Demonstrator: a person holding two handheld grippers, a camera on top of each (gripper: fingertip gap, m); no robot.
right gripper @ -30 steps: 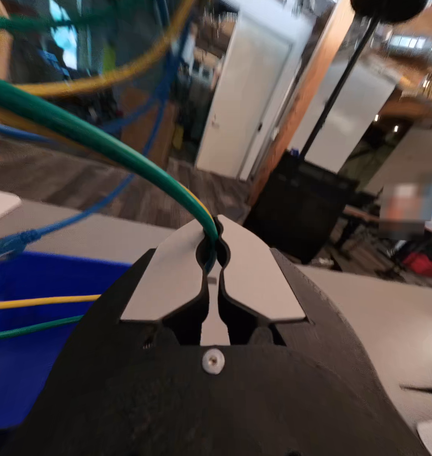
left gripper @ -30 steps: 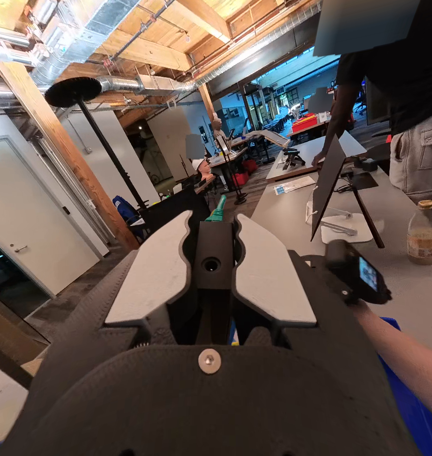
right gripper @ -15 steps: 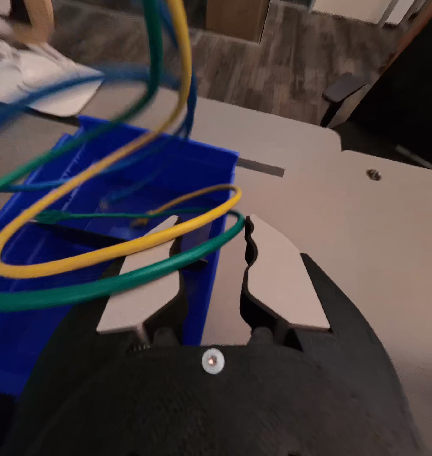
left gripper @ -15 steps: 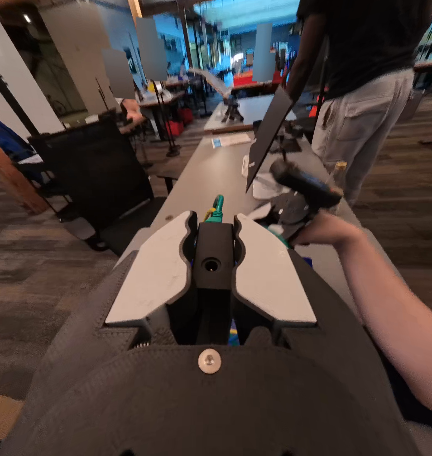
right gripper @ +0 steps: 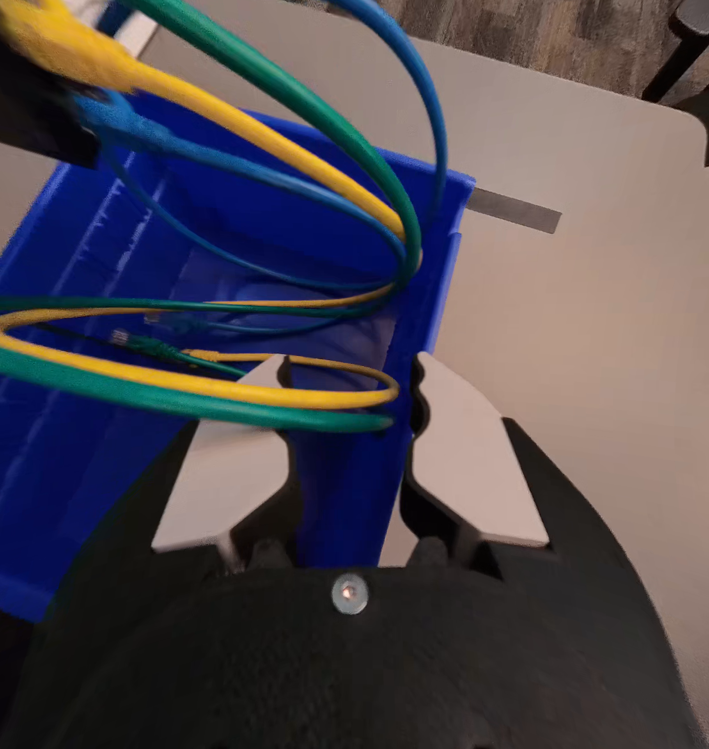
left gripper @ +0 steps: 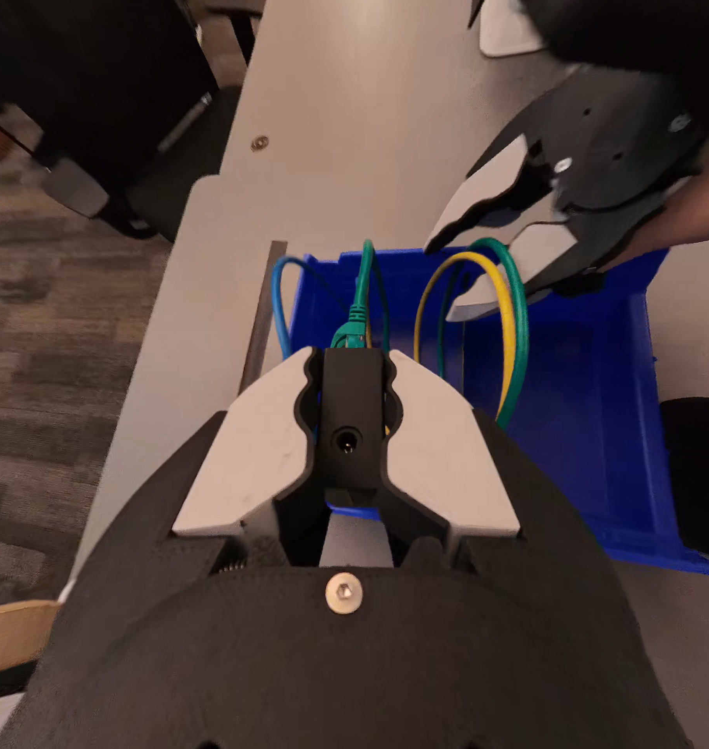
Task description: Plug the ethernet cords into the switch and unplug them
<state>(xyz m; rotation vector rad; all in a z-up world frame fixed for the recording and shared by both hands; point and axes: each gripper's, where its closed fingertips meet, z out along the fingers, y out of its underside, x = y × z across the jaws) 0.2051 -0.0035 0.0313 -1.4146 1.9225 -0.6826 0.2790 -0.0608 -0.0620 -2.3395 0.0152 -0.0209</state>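
Left wrist view: the left gripper point(left gripper: 351, 356) is clamped on the black switch point(left gripper: 352, 421), held above the blue bin point(left gripper: 588, 385) that stands on the grey table point(left gripper: 344, 121); a green cord point(left gripper: 359, 308) is plugged into the switch's far face, and a blue cord point(left gripper: 279, 300) loops out beside it; a yellow cord point(left gripper: 502, 308) arcs with a second green loop toward the right gripper point(left gripper: 438, 279), which hovers over the bin's far rim with its jaws wide apart and nothing between them. Right wrist view: the right gripper point(right gripper: 351, 364) stands spread over the bin's wall point(right gripper: 442, 259); yellow point(right gripper: 263, 125), green point(right gripper: 304, 97) and blue point(right gripper: 239, 162) cords run from the switch at upper left down into the bin; loose plug ends point(right gripper: 142, 342) lie on the bin floor; motion blur hides how many ports are filled. Progress, as judged: at least three cords appear seated, their free ends unplugged; plugging therefore seems partly or wholly done, and the unplugging of each cord from the switch remains; the cords' springy loops may snag the spread fingers.
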